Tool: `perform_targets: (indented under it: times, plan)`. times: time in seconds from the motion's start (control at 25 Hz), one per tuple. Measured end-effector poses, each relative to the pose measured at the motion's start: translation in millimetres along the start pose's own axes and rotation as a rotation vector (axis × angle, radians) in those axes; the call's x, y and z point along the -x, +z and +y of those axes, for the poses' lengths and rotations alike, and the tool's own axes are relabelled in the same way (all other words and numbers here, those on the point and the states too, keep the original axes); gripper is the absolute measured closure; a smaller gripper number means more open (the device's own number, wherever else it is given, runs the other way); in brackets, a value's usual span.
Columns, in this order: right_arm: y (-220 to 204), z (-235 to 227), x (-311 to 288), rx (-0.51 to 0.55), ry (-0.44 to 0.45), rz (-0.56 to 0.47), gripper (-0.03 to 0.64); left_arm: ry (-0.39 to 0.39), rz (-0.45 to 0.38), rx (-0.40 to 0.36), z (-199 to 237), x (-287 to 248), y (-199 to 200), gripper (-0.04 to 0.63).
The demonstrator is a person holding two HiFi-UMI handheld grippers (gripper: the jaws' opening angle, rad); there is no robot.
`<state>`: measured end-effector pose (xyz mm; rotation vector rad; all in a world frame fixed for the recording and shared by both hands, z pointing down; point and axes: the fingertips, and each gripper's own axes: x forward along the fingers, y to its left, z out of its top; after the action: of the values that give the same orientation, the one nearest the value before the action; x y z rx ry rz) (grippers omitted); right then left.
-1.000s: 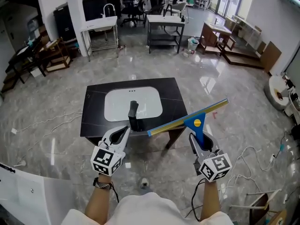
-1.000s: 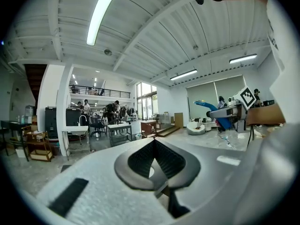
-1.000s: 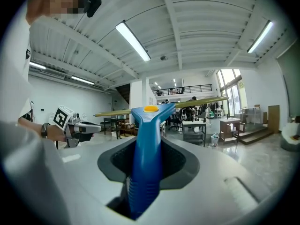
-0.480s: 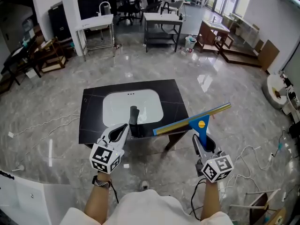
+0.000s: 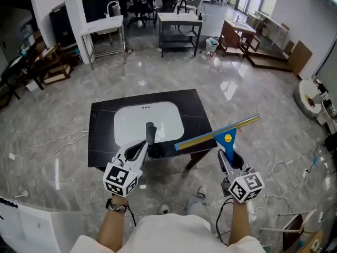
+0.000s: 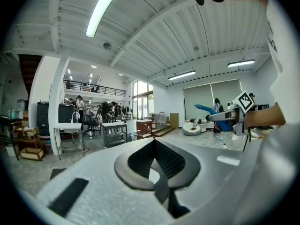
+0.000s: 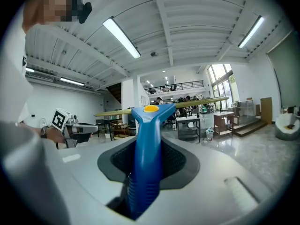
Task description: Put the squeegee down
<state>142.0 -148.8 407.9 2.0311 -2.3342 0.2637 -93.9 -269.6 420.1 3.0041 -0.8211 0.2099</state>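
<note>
The right gripper (image 5: 227, 160) is clamped on the blue handle of the squeegee (image 5: 225, 137), holding it in the air with its yellow blade lying across, just off the near right corner of the black counter (image 5: 100, 141). The left gripper (image 5: 140, 146) has its jaws together with nothing between them, at the counter's near edge, near the faucet (image 5: 150, 132).

The left hand-held gripper (image 5: 142, 145) level, jaws together; right hand-held gripper (image 5: 227, 156) level, clamped on squeegee (image 5: 210, 135).
</note>
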Motion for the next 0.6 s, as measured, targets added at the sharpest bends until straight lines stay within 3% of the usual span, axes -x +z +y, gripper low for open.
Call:
perform_targets:
  times: [0.28, 0.6]
  plan:
    - [-16, -18, -20, 0.017, 0.019, 0.055, 0.488, 0.024, -0.003, 0.045, 11, -12, -8, 0.591]
    - [-45, -57, -54, 0.019, 0.033, 0.137, 0.488, 0.073, 0.016, 0.04, 16, -34, -11, 0.591]
